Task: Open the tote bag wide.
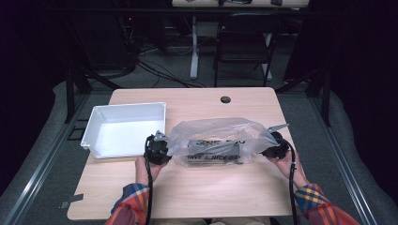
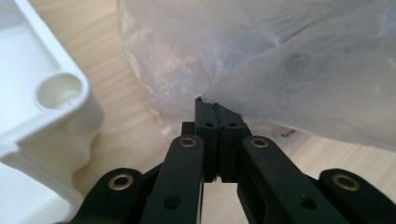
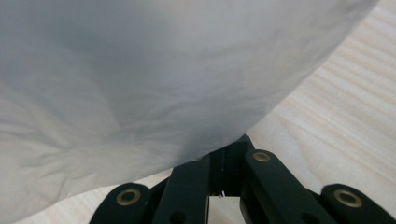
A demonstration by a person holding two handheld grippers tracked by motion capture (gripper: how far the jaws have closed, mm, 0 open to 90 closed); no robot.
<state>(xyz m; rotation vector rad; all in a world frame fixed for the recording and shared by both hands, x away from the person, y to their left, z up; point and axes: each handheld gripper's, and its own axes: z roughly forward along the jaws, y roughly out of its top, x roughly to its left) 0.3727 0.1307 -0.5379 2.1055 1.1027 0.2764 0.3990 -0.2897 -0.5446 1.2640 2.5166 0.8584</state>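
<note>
High view: a translucent plastic bag [image 1: 216, 140] lies across the near middle of the wooden table [image 1: 187, 197], its long axis running from left to right, with a dark printed pack [image 1: 213, 152] showing through the film. The left gripper [image 1: 162, 145] grips the bag's left end and the right gripper [image 1: 272, 145] its right end, so the bag stretches between the two hands, each about equally near its own end. In the left gripper view the jaws are pressed together with a fold of the bag's film [image 2: 280, 74] caught between the pads, and the bag billows up and away ahead of them; the corner of a white tray [image 2: 51, 107] stands just beside, on the left. In the right gripper view the jaws are likewise closed on the film [image 3: 163, 93], which rises ahead of and over them. Judging from this, any lift or spreading of the bag turns on both hands acting along that left-right axis; the tray lies nearer the left hand.
</note>
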